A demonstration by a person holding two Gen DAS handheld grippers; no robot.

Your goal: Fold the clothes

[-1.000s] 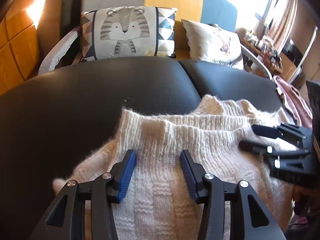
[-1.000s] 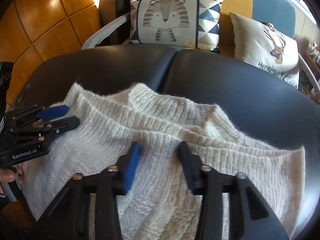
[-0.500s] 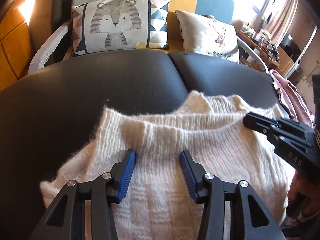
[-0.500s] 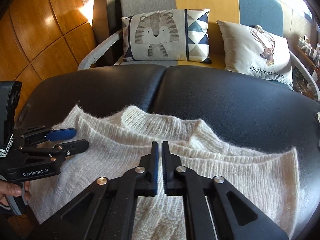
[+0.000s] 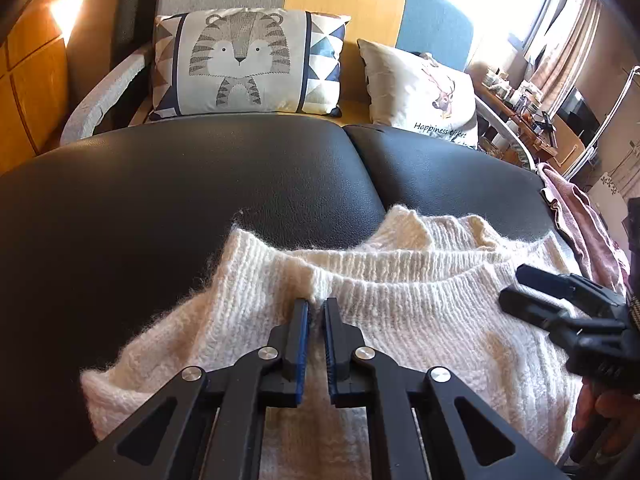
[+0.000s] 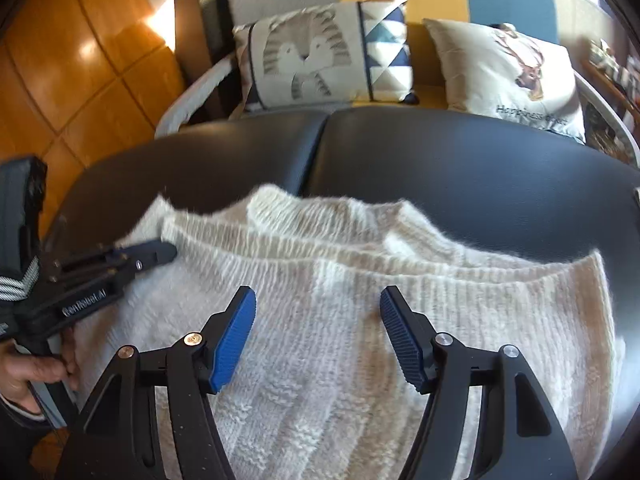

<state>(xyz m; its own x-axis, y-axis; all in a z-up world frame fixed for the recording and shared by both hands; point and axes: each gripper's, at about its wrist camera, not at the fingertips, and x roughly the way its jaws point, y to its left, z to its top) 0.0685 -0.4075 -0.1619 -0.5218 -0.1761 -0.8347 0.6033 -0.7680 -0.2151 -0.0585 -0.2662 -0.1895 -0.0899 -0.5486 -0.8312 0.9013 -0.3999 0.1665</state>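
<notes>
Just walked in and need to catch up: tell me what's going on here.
A person is folding a cream knit sweater spread on a black padded surface, holding a set of tongs in each hand. The left tongs are closed on a pinch of the knit just below the ribbed edge. The right tongs are open above the sweater's middle, gripping nothing. The sweater lies mostly flat, with its ribbed edges layered at the far side. Two cushions sit on the sofa behind.

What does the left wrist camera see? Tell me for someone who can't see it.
The left gripper is nearly shut over a fluffy cream sweater on a black cushion. Behind sit a tiger pillow and deer pillow.
</notes>
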